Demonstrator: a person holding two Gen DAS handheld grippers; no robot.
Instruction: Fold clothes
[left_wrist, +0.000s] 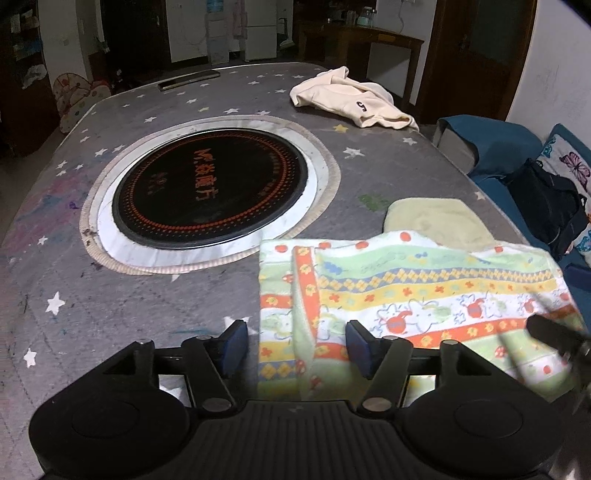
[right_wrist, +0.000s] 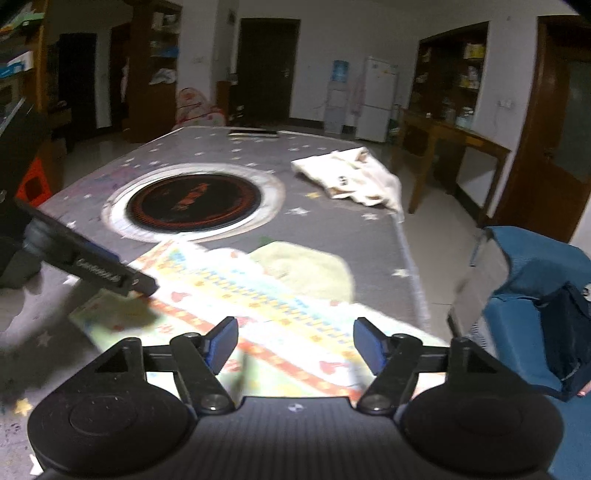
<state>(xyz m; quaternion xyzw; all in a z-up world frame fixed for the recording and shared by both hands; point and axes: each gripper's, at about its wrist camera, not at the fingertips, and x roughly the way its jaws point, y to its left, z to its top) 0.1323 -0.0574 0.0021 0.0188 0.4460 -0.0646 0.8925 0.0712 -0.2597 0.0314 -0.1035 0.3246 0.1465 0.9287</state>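
On the bench's near edge the patterned towel (left_wrist: 406, 295) lay partly doubled over, the cream garment (left_wrist: 354, 99) rumpled beyond; both grippers' jaws gaped wide, empty.

Right gripper (left_wrist: 554, 339) (motion-blurred) at frame edge

Tabletop (left_wrist: 147, 288) under grey star-print cover; round black hob (left_wrist: 210, 186) inset at centre. Lying on it: patterned cloth (left_wrist: 424, 291) near edge, pale green cloth (left_wrist: 436, 218) partly beneath it, cream garment (left_wrist: 351, 98) far right, dark flat bar (left_wrist: 188, 79) at far end
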